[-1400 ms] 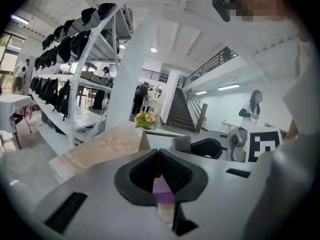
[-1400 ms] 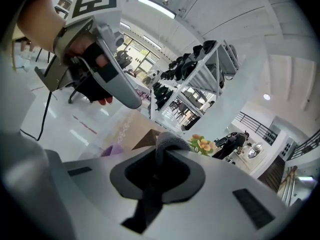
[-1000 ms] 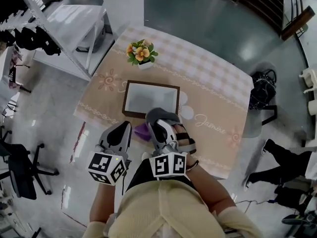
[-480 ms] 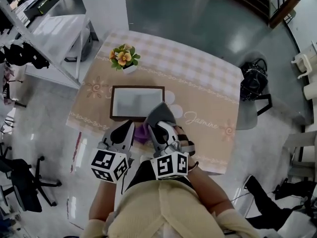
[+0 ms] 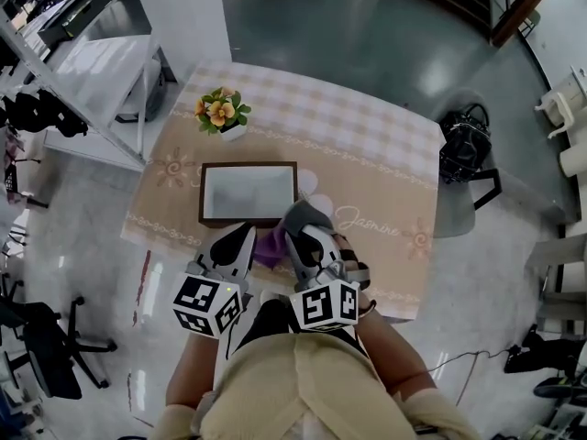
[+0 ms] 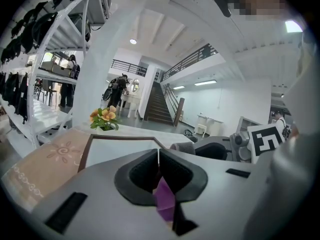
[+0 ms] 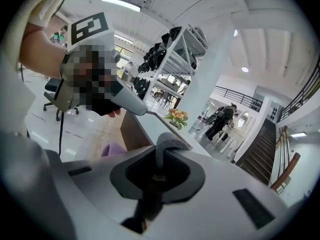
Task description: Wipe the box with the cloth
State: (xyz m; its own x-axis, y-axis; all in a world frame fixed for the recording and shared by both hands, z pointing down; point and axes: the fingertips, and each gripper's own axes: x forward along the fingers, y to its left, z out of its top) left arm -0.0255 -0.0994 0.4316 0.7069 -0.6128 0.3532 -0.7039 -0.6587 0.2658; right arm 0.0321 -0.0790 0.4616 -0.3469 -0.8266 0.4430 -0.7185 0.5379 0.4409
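Left gripper [image 5: 244, 236]: my jaws are closed, pinching a fold of the purple cloth [image 6: 165, 201]. Right gripper [image 5: 301, 227]: my jaws are closed on a grey cloth [image 7: 169, 143], which bunches up above the tips. Both grippers sit low in the centre of the head view, at the near edge of the desk [image 5: 385, 154], with the purple cloth between them.

The box [image 5: 248, 192] lies flat on the desk just above my grippers in the head view, left of centre. It is a shallow tray with a dark brown rim and a pale inside. Neither cloth appears to touch it, so I judge the wiping not yet begun.

Recommendation: bring one cloth over the near rim, press its loose bulk flat onto the pale floor of the box, and draw it across in overlapping passes. The jaws should ride above the surface so that only fabric rubs. The other gripper may steady the rim, since a light box could slide on the desk.

Containers: the box shows nothing inside. A pot of orange flowers [image 5: 220, 113] stands in the upper left, beyond the box and apart from it.
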